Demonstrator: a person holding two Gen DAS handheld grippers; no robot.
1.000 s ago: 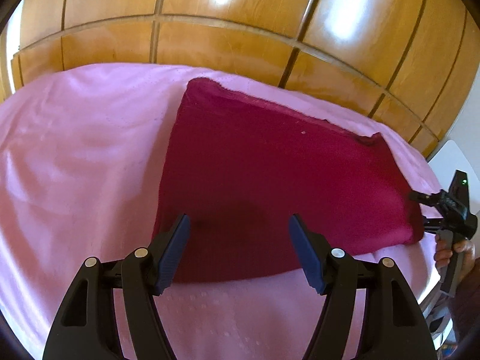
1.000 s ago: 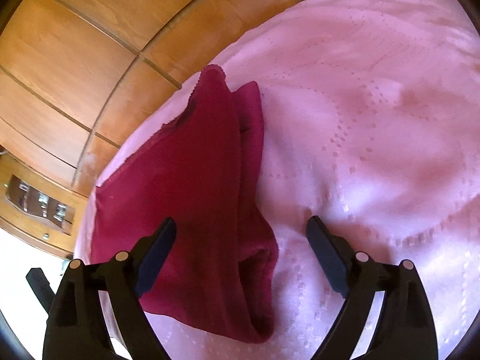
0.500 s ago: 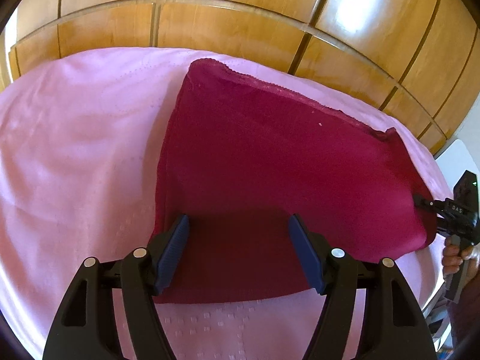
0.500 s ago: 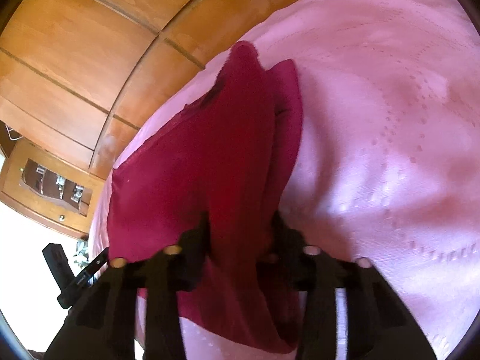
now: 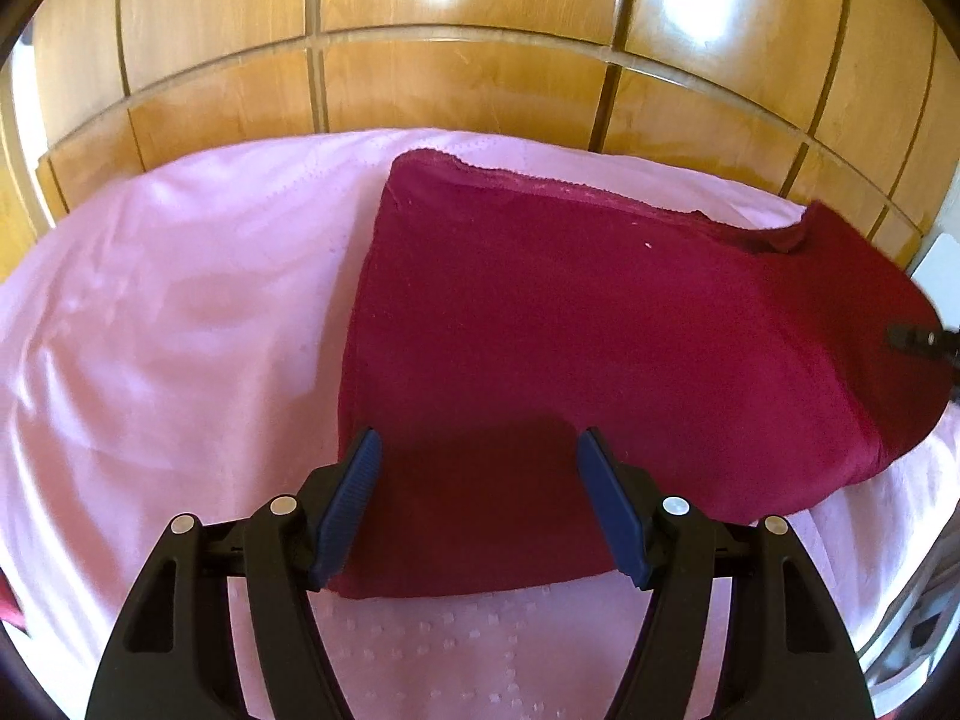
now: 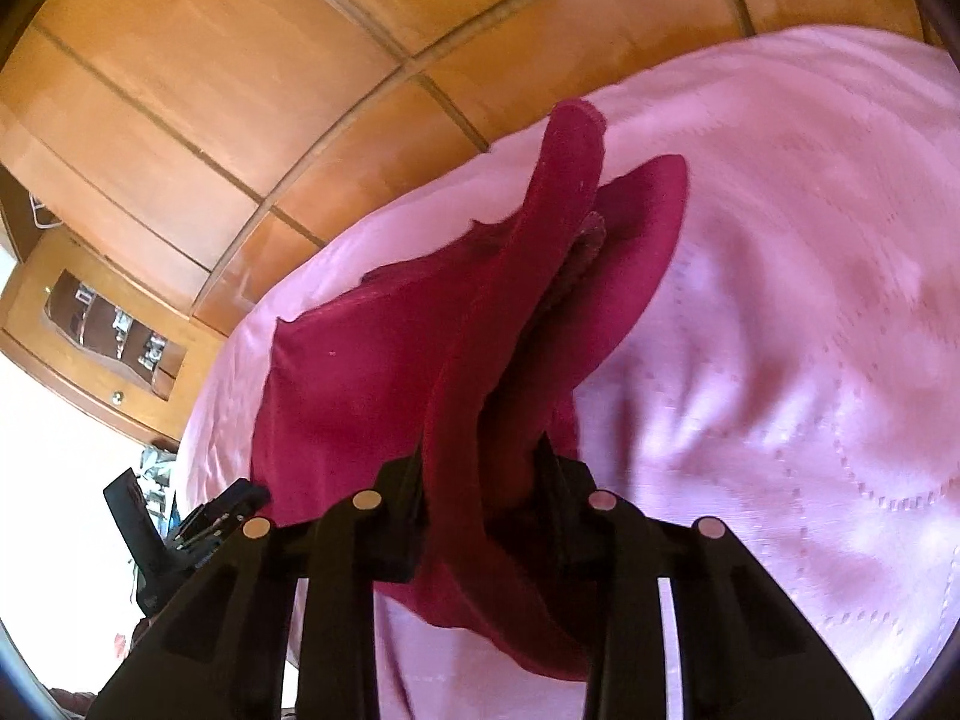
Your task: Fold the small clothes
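Right gripper has just been closing its jaws and now pinches the dark red garment at its right end, lifting it off the pink bedsheet; left gripper, jaws apart, hovers over the near edge.

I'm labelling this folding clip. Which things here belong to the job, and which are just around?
Part of the job:
- dark red garment
- right gripper, shut on its end
- left gripper, open over its near edge

Just around:
- pink bedspread
- wooden panelled wall
- small wooden cabinet
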